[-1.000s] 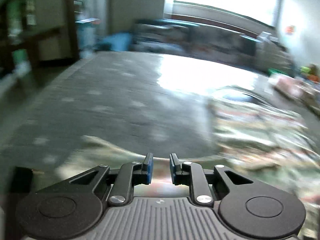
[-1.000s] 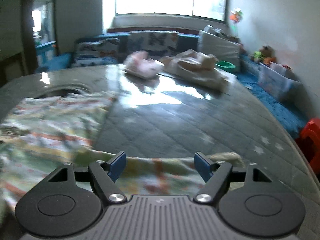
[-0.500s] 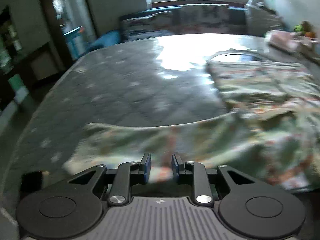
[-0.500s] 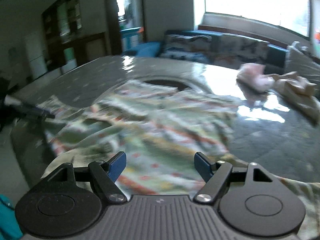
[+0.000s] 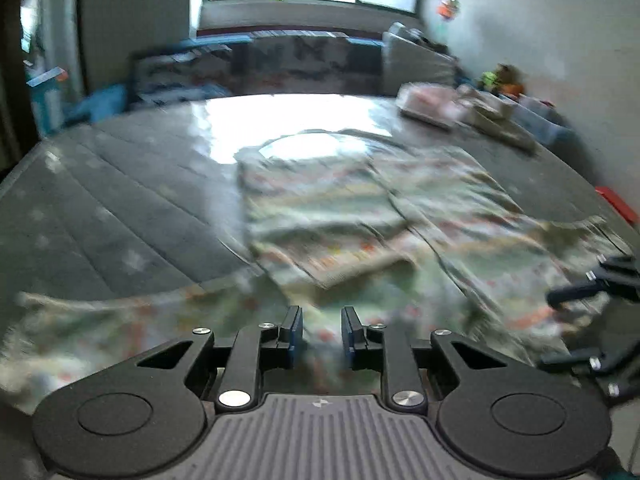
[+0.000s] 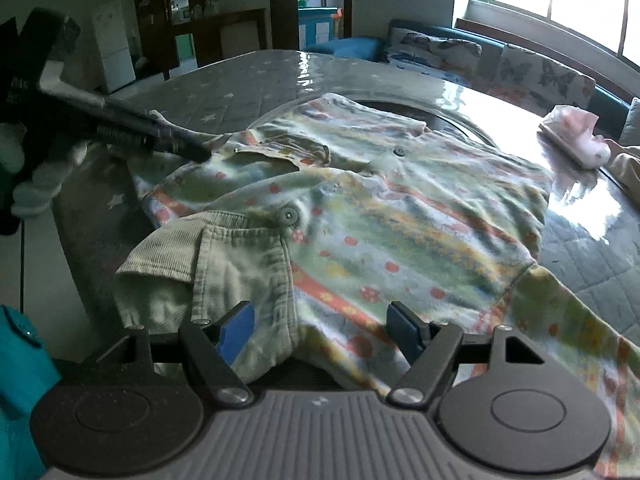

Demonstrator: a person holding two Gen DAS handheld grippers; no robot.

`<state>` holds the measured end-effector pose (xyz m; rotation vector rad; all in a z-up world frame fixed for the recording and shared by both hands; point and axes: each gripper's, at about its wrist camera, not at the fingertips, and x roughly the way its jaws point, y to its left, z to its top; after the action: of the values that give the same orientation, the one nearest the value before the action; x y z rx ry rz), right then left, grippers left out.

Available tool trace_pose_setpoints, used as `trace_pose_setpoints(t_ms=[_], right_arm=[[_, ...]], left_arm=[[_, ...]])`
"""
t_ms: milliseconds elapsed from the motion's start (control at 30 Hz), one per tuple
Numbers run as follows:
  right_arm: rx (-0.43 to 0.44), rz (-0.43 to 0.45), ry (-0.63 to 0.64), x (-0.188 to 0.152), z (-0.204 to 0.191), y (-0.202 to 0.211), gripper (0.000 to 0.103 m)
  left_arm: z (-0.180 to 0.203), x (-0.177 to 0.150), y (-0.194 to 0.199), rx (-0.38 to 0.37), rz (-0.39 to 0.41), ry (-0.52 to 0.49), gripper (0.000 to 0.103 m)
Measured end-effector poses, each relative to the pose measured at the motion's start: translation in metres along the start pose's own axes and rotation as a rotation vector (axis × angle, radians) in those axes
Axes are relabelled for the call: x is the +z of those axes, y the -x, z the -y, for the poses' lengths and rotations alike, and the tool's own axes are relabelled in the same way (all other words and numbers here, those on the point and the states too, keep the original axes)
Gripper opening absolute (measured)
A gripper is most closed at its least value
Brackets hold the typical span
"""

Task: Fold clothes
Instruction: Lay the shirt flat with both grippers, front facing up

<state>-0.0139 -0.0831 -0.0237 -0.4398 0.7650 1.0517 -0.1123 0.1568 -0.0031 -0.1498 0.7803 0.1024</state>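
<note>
Patterned shirt (image 6: 400, 216) spread flat on quilted table (image 6: 224, 96), both grippers at its near edge.
Left gripper (image 5: 320, 334): jaws narrow, cloth between them, grip unclear through blur. Right gripper (image 6: 320, 326): jaws wide, over the collar. Pink bundle (image 6: 576, 136) at 2 o'clock.

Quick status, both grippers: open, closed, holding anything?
Left gripper: narrow gap, over the patterned shirt; grip cannot be told.
Right gripper: open, holding nothing.

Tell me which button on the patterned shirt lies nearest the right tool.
The grey button beside the ribbed beige piece of the shirt; the other button sits farther up the front, away from the right tool.
</note>
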Motion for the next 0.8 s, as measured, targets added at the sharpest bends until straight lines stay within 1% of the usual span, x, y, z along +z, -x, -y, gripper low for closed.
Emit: trace_pose_setpoints(t_ms=[67, 333, 433, 533, 633, 700, 800], right_arm=[[0.003, 0.001, -0.009, 0.0, 0.002, 0.004, 0.075], [0.024, 0.051, -0.019, 0.015, 0.003, 0.008, 0.075], [0.023, 0.062, -0.032, 0.017, 0.003, 0.002, 0.075], [0.016, 0.056, -0.053, 0.015, 0.006, -0.006, 0.075], [0.009, 0.043, -0.076, 0.011, 0.01, -0.01, 0.075], [0.005, 0.035, -0.086, 0.009, 0.012, -0.011, 0.075], [0.0, 0.031, -0.081, 0.007, 0.012, -0.011, 0.075]], left_arm=[[0.002, -0.011, -0.002, -0.046, -0.022, -0.011, 0.024], [-0.013, -0.028, 0.022, -0.093, -0.067, -0.011, 0.025], [-0.024, -0.025, 0.026, -0.102, -0.067, 0.064, 0.025], [-0.045, -0.023, 0.031, -0.028, -0.026, 0.139, 0.025], [-0.066, -0.026, 0.031, 0.058, -0.03, 0.201, 0.025], [-0.078, -0.029, 0.032, 0.134, -0.022, 0.236, 0.02], [-0.09, -0.029, 0.036, 0.292, -0.031, 0.268, 0.016]])
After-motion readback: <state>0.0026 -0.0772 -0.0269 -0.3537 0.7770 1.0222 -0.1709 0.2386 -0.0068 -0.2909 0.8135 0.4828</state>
